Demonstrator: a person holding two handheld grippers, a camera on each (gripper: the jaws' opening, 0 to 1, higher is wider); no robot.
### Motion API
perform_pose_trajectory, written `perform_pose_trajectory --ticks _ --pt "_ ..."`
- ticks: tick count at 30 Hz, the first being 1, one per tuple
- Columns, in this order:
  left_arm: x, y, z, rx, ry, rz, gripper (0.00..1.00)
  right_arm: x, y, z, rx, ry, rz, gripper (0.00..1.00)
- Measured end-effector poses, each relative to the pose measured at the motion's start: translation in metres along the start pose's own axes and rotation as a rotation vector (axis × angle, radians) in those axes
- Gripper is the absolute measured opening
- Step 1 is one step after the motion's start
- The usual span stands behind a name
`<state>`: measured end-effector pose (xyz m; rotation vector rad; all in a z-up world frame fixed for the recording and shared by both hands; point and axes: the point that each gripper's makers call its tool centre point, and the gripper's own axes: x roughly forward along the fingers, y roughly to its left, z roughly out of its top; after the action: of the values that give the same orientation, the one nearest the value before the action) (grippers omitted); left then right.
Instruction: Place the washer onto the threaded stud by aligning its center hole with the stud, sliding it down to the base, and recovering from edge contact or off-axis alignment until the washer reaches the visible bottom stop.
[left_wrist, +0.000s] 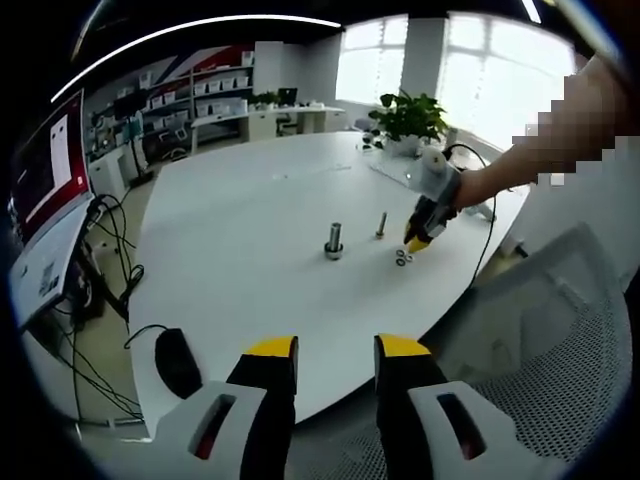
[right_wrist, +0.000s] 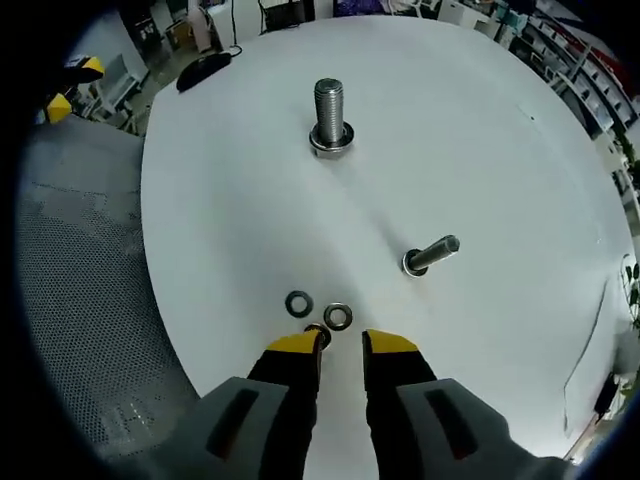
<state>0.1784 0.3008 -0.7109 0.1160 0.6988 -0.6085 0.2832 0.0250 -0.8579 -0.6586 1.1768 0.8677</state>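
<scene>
A thick threaded stud (right_wrist: 330, 110) stands upright on the white table (right_wrist: 480, 150), with a washer-like ring at its base (right_wrist: 330, 143). Three loose washers lie close to my right gripper (right_wrist: 342, 345): one (right_wrist: 298, 303) to the left, one (right_wrist: 338, 317) just ahead of the gap, and a third (right_wrist: 318, 331) partly hidden by the left fingertip. My right gripper is open and holds nothing. In the left gripper view, the right gripper (left_wrist: 418, 243) hovers over the washers (left_wrist: 403, 258), to the right of the stud (left_wrist: 334, 240). My left gripper (left_wrist: 335, 350) is open off the table's near edge.
A thinner bolt (right_wrist: 432, 255) stands between the washers and the table's far side, also seen as the thin bolt (left_wrist: 381, 224). A black mouse (left_wrist: 175, 360) lies near the table edge. A mesh chair (right_wrist: 80, 300) sits beside the table. A potted plant (left_wrist: 410, 115) stands at the back.
</scene>
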Motion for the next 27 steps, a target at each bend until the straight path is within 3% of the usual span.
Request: perform_pose_trajectory --ticks 8,15,18,21,27 --pt "0.000 0.000 0.000 0.005 0.003 -0.002 0.29 0.006 0.004 0.000 0.020 0.022 0.012 0.19" --pt "-0.001 0.001 0.001 0.001 -0.008 0.003 0.28 0.011 0.011 -0.005 -0.021 0.054 0.007 0.20" --pt "0.000 0.000 0.002 -0.002 -0.008 0.000 0.28 0.009 0.011 -0.004 0.026 0.038 0.007 0.20" --pt "0.000 0.000 0.002 0.002 -0.011 -0.001 0.28 0.010 0.012 -0.004 -0.068 0.055 -0.004 0.20" --pt "0.000 0.000 0.002 0.003 -0.009 -0.002 0.28 0.010 0.015 -0.002 -0.044 0.088 -0.002 0.20"
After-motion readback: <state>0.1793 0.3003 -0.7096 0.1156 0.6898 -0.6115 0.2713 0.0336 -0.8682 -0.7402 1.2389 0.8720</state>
